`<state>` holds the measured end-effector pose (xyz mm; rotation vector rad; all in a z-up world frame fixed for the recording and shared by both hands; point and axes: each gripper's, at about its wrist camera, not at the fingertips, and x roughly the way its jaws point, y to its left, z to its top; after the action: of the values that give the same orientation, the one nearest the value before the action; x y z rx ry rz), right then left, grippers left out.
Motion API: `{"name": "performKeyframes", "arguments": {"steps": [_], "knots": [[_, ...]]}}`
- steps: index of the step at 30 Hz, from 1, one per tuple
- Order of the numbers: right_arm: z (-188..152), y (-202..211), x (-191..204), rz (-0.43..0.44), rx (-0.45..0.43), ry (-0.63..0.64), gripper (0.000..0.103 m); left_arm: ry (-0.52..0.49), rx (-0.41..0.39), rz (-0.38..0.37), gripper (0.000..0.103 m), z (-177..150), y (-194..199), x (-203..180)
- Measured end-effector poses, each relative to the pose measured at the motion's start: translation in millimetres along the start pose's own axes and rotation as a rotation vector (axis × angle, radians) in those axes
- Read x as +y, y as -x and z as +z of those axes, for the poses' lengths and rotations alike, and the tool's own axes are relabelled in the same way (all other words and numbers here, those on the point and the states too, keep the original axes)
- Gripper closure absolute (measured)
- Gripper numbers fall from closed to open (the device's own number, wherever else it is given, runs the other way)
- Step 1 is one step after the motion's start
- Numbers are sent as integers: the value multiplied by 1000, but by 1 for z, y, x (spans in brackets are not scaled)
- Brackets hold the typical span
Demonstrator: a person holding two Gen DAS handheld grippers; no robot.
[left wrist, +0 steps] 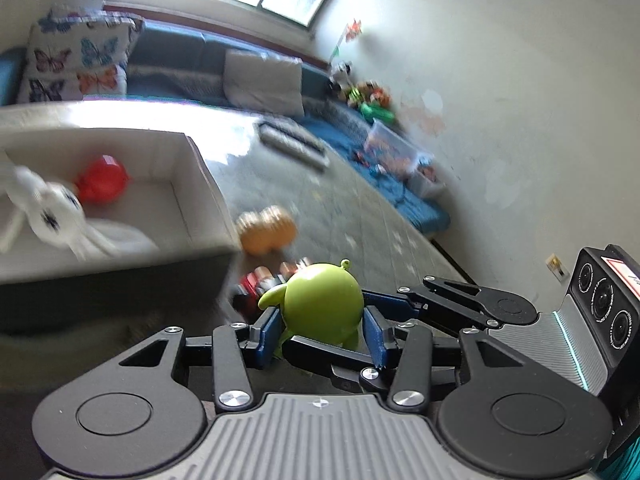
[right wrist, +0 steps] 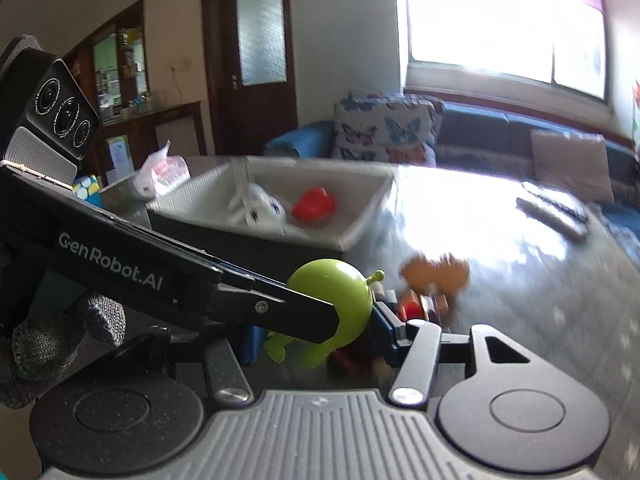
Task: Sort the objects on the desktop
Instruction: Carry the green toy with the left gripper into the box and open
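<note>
Bin (left wrist: 208,184) holds red toy (left wrist: 102,180) and white plush (left wrist: 48,212). Left gripper (left wrist: 322,330) fingers clamp green alien figure (left wrist: 322,304); right gripper (right wrist: 316,336) fingers' grip unclear. Orange toy (left wrist: 266,230) and small items (left wrist: 260,280) remain on table (left wrist: 320,208).

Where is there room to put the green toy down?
Inside the white box, bare floor shows between the red toy and the right wall. The table is bare between the orange toy and the remotes. It is crowded at the box corner, around the orange toy and small red toys.

Glossy green alien toy (left wrist: 322,304) upright between blue fingers (left wrist: 270,330).
</note>
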<state>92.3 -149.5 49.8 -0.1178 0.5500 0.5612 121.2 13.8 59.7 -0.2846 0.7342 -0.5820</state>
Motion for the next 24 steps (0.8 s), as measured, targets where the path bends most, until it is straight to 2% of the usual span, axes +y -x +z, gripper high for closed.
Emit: {"name": "performKeyframes", "arguments": {"steps": [6, 12, 17, 24], "knots": [[46, -35, 4, 47, -26, 50, 47, 28, -60, 44, 55, 35, 13, 30], [76, -84, -1, 94, 17, 59, 47, 70, -50, 84, 55, 67, 3, 68], [84, -126, -7, 127, 97, 37, 47, 153, -11, 85, 55, 78, -15, 105], [77, -159, -5, 123, 177, 60, 47, 232, 23, 84, 55, 71, -30, 137]]}}
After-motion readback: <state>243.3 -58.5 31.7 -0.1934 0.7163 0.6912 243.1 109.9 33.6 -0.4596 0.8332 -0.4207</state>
